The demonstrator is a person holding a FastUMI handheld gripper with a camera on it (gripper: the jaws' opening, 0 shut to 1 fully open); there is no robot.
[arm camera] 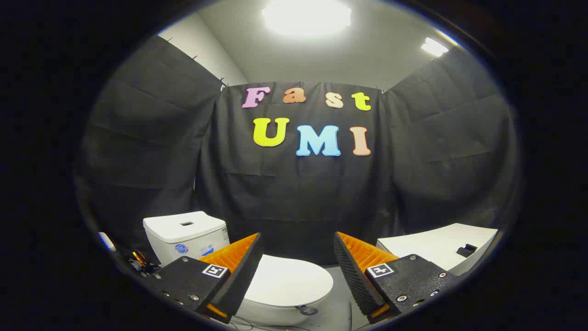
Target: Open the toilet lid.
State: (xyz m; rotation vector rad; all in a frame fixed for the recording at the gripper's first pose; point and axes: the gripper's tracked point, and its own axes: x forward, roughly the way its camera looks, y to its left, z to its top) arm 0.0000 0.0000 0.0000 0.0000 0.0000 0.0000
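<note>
Gripper view: tool (298,257) is wide apart, nothing between the two orange-and-black ribbed fingers (239,271), no contact with anything. It hangs above and short of the white ceramic toilet (275,308).

The glossy white oval toilet lid (289,282) is down, flat on the bowl. It sits just ahead of the fingers and a bit toward the left one, which covers the lid's left part. The white rectangular cistern (186,232) with a flush slot on top stands behind the lid, against the black cloth wall (298,197).

Step in hand, as I read it: approach, lid not yet touched. To do it well:
- drop the tool and shift left so the lid's front rim centres between the fingers
- take the front lip, not the side; most leverage there, hinge is back at the cistern
- either hook one finger under the lip or pinch lip top and bottom; glossy plastic will likely slip, so seat deep on the ribbed pads
- swing up in an arc about the hinge, don't pull straight up
- avoid the small dark round tag (308,311) at the bowl's front right

Count:
- toilet: 1, lid: 1, cistern: 1
- fingers: 2
- white counter (436,248) to the right: 1, carrying 1 small black object (466,250), can't tell what
- ceiling lights (307,16): 2
</note>
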